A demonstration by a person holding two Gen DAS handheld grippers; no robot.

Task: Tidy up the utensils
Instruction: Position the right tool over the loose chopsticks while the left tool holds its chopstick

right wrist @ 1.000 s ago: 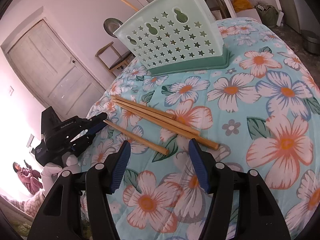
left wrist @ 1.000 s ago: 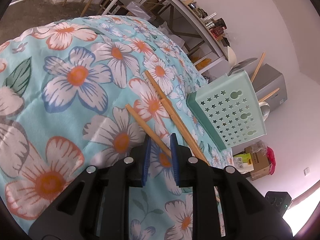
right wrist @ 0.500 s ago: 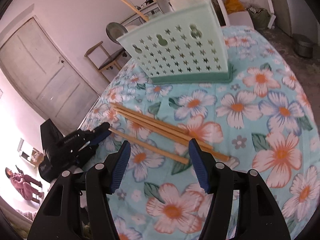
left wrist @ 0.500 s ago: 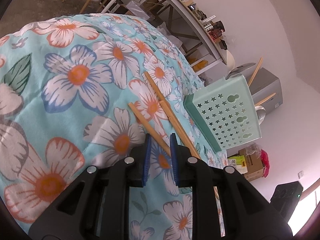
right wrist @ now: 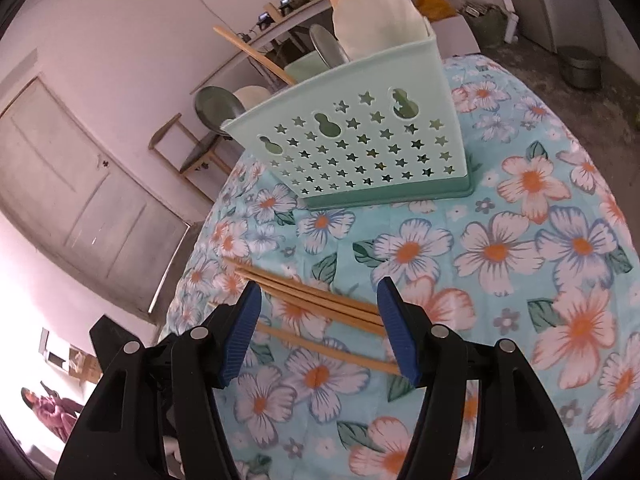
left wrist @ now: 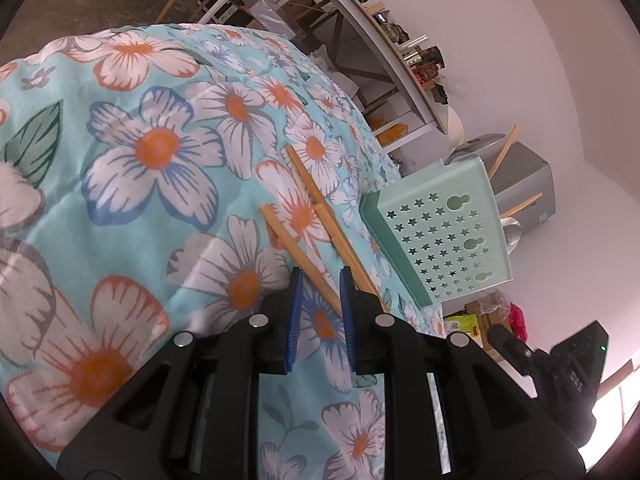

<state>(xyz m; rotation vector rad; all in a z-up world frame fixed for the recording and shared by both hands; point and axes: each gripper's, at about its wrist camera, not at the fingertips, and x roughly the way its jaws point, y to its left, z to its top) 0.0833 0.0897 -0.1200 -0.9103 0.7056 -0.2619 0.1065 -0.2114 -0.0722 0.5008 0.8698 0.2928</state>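
Note:
Three wooden chopsticks lie on the floral cloth. In the left wrist view one chopstick (left wrist: 298, 254) runs between the blue pads of my left gripper (left wrist: 320, 280), whose jaws stand narrowly apart around it; two more (left wrist: 320, 208) lie beside it. In the right wrist view the pair (right wrist: 312, 296) and the single chopstick (right wrist: 328, 348) lie under my right gripper (right wrist: 318, 300), which is wide open above them. A mint green utensil basket (right wrist: 360, 148) with star holes stands behind and holds chopsticks, a plate and spoons; it also shows in the left wrist view (left wrist: 444, 232).
The table is covered by a turquoise floral cloth (right wrist: 520, 240). A wooden chair (right wrist: 188, 152) and a door (right wrist: 72, 192) stand behind it. Shelves (left wrist: 380, 36) and a grey cabinet (left wrist: 528, 184) line the wall. My right gripper's body (left wrist: 568, 364) shows at the left view's edge.
My right gripper has risen and moved forward over the chopsticks. The left gripper has stayed around the single chopstick, pulling back and tilting slightly.

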